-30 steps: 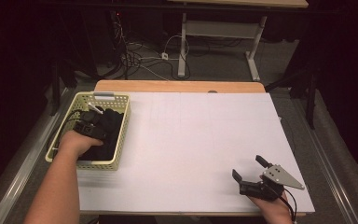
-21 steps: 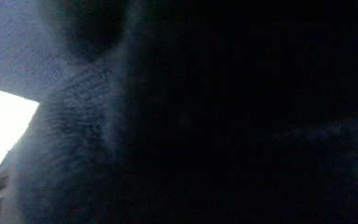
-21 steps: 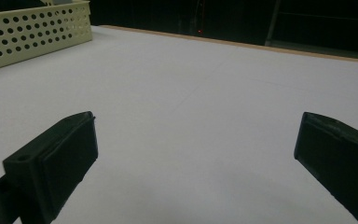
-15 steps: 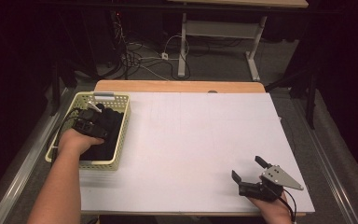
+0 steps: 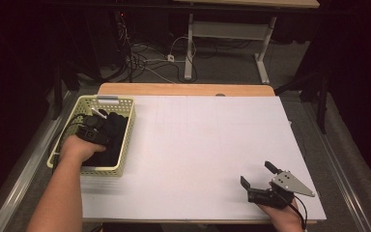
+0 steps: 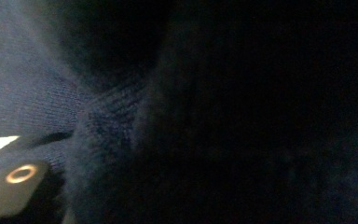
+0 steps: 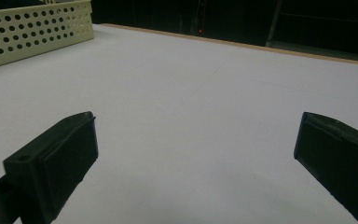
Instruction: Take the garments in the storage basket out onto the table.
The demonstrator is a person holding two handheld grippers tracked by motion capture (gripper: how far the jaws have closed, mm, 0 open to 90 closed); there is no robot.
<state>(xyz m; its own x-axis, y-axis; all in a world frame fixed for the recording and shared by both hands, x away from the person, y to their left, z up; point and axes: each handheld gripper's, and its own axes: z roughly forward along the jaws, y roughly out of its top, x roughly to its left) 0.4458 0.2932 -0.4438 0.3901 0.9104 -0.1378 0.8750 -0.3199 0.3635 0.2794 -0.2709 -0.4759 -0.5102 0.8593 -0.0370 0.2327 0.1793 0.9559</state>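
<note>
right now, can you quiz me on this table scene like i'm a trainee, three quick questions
1. True or false: the right gripper holds a piece of cloth.
2. Where is the left gripper working? A) inside the basket B) on the bare white table C) above the floor
3. Fill in: the basket holds dark ____.

Key:
1. False. Its jaws stand wide apart over the table with nothing between them.
2. A. It is down among the dark contents, and its jaws have just been closing; whether the pads already press on anything is too dark to tell.
3. Cloth, a knitted fabric as seen in the left gripper view.
</note>
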